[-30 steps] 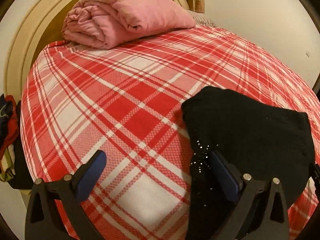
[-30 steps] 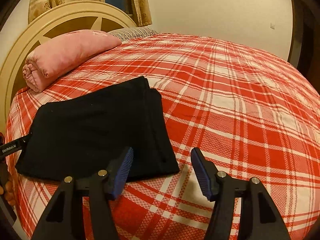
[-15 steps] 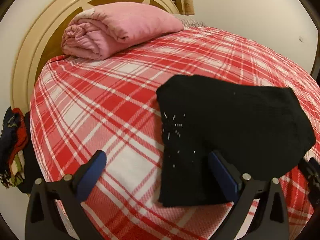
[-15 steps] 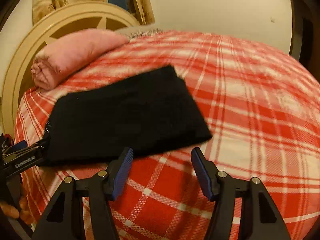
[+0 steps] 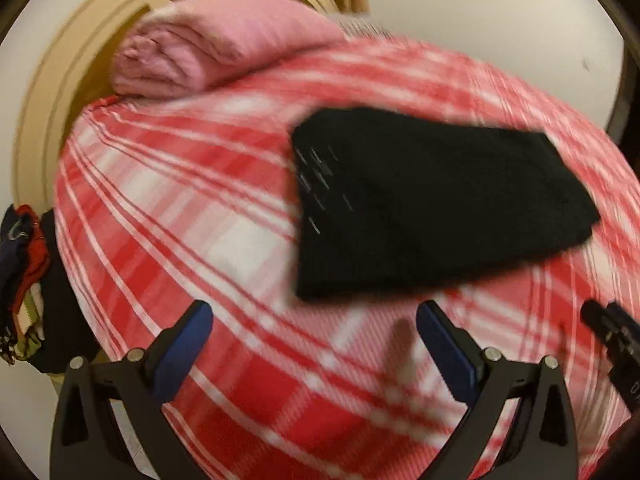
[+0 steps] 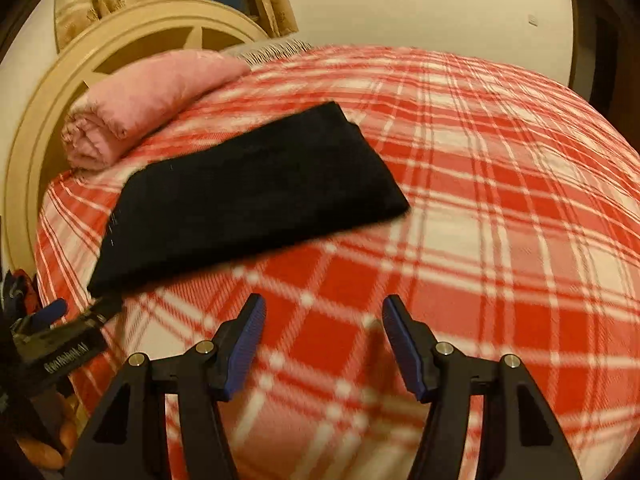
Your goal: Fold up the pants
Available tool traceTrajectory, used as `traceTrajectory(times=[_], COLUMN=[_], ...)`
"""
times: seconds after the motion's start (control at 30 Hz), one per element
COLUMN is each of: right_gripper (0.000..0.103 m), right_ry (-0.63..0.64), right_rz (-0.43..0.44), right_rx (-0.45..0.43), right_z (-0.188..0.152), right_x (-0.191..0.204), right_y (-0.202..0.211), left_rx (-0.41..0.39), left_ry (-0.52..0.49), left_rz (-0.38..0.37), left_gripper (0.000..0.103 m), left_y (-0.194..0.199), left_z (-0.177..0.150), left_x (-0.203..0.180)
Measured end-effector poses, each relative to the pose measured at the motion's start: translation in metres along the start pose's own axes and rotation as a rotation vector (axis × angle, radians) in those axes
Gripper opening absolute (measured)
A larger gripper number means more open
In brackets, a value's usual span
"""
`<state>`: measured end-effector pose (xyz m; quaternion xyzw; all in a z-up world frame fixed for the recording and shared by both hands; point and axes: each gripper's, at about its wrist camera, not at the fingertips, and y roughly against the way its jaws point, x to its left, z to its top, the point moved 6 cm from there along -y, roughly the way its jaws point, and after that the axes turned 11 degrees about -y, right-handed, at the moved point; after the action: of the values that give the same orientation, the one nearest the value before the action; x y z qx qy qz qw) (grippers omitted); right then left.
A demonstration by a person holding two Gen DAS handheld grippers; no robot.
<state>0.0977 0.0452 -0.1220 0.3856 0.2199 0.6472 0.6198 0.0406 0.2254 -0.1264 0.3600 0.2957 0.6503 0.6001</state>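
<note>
The black pants (image 5: 420, 200) lie folded into a flat rectangle on the red plaid bedspread (image 5: 200, 208); they also show in the right wrist view (image 6: 248, 192). My left gripper (image 5: 314, 316) is open and empty, above the bedspread just short of the pants' near edge. My right gripper (image 6: 323, 310) is open and empty, over bare bedspread (image 6: 500, 220) to the right of and nearer than the pants. The left gripper's body (image 6: 60, 344) shows at the left edge of the right wrist view.
A folded pink blanket (image 5: 216, 52) lies at the head of the bed against the cream headboard (image 5: 52, 80); it also shows in the right wrist view (image 6: 144, 100). Dark and red clothes (image 5: 24, 280) hang off the bed's left side. A white wall (image 6: 420, 0) stands behind.
Both grippers have pulled back from the pants and let them go. The pants now lie farther ahead of both, and the left gripper's right finger no longer rests on them.
</note>
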Motion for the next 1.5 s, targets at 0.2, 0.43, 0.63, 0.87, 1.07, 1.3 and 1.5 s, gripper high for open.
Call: traceTrajectory(times=[0.2,0.43,0.63,0.87,1.07,1.3,1.5], right_gripper=[0.062,0.062,0.07,0.077,0.078,0.078,0.078], right_ry=[-0.005,-0.024,-0.013,0.004,-0.029,-0.049,-0.039], right_rz=[-0.069,-0.016,0.014,0.035,0.051,0.064,0.073], right_rx=[0.027,-0.192,-0.388,-0.553,-0.612,-0.566,-0.578], right_z=[-0.018,-0.014,-0.012,-0.012,-0.016,-0.017,-0.018], right_x=[-0.013,-0.008,0.001,0.007,0.003,0.0,0.004], right_y=[0.024,0.112,0.189,0.251,0.267,0.256,0.26], left_rx=[0.009,-0.284,-0.468,-0.491,-0.498,-0.51,-0.505], left_ry=[-0.02,-0.112,-0.124,-0.092,-0.087,-0.094,-0.098], left_rz=[-0.046,0.011,0.005,-0.026,-0.017,0.011,0.028], left_gripper=[0.103,0.103,0.103,0.103,0.103,0.103,0.103], left_y=[0.017,0.116,0.184,0.207,0.213,0.217,0.217], left_z=[-0.017,-0.016,-0.008,-0.002,-0.007,-0.008,-0.008], left_x=[-0.013,-0.013,-0.008,-0.004,-0.006,-0.006,-0.005])
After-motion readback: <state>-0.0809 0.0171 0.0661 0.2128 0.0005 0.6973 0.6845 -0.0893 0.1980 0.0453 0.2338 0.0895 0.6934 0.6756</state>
